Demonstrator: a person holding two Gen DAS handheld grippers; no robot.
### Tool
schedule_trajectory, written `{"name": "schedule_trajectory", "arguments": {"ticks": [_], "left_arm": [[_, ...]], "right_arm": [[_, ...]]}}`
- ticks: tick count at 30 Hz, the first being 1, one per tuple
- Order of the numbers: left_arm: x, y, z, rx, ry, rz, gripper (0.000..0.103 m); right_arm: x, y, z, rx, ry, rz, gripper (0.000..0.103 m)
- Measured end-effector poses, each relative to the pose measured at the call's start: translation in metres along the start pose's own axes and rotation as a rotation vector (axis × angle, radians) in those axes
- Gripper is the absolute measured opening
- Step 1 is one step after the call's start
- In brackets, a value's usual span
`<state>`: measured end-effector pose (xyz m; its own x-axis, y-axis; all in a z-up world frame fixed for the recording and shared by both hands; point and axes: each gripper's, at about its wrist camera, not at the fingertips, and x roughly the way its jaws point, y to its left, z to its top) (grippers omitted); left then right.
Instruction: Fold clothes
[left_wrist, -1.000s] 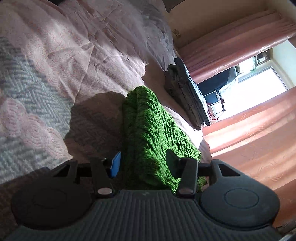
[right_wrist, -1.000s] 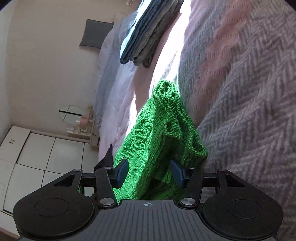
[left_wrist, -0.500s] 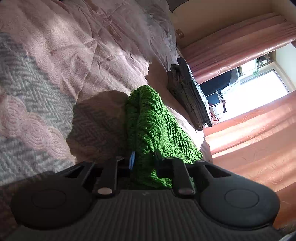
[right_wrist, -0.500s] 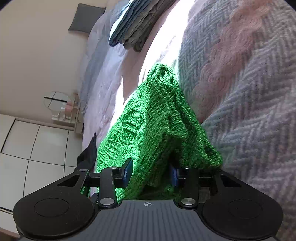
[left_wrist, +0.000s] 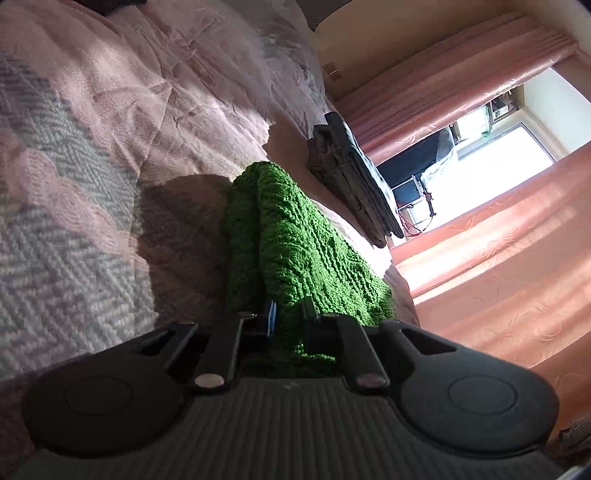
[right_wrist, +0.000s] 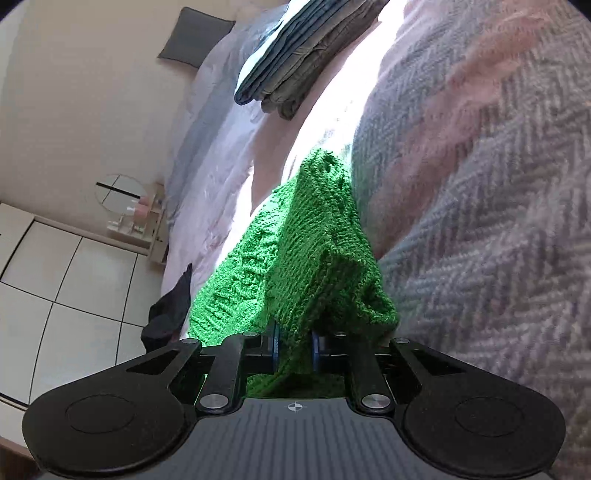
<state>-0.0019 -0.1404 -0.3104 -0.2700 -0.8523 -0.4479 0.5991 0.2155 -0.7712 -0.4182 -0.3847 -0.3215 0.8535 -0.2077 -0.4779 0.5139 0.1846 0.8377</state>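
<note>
A green knitted sweater (left_wrist: 295, 240) lies folded in a long strip on the bed and rises toward both cameras. My left gripper (left_wrist: 290, 319) pinches the near edge of the knit, its jaws still closing, with wool bunched between the blue pads. In the right wrist view the same green sweater (right_wrist: 314, 254) hangs up in a ridge from the blanket. My right gripper (right_wrist: 294, 347) is closing too, and its pads press on a fold of the knit.
A stack of folded grey and dark clothes (left_wrist: 354, 184) (right_wrist: 295, 62) lies farther along the bed. The bed carries a grey-and-pink herringbone blanket (right_wrist: 480, 221) and a pale quilt (left_wrist: 166, 92). Pink curtains (left_wrist: 498, 258) and a bright window stand beyond; a dark garment (right_wrist: 170, 310) lies at the bed's edge.
Both grippers went from wide open around the sweater's edge to pinched on it. The sweater's near end is now lifted into a ridge off the blanket.
</note>
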Motion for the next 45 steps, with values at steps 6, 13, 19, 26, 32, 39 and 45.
{"name": "schedule_trajectory", "arguments": {"ticks": [6, 13, 19, 26, 32, 39, 45], "left_arm": [[0.011, 0.005, -0.013, 0.064, 0.016, 0.089, 0.010], [0.007, 0.001, -0.015, 0.075, 0.003, 0.107, 0.013], [0.005, 0.001, -0.016, 0.050, 0.001, 0.101, 0.013], [0.002, 0.002, -0.019, 0.080, 0.003, 0.100, 0.012], [0.006, 0.000, -0.023, 0.112, 0.007, 0.121, 0.011], [0.005, -0.009, -0.030, 0.177, 0.001, 0.169, 0.012], [0.003, -0.023, -0.015, 0.195, 0.022, 0.228, 0.030]], "right_arm": [[-0.007, 0.005, -0.009, -0.069, -0.061, -0.019, 0.014], [-0.010, -0.003, -0.017, -0.019, -0.091, -0.006, 0.031], [-0.020, -0.024, -0.005, 0.149, -0.159, 0.033, 0.031], [-0.033, -0.004, -0.017, -0.010, -0.241, 0.010, 0.004], [-0.026, -0.014, -0.032, -0.084, -0.256, -0.131, 0.003], [-0.005, 0.016, -0.039, -0.327, -0.218, -0.294, 0.004], [-0.010, 0.055, -0.032, -0.512, -0.250, -0.432, 0.074]]}}
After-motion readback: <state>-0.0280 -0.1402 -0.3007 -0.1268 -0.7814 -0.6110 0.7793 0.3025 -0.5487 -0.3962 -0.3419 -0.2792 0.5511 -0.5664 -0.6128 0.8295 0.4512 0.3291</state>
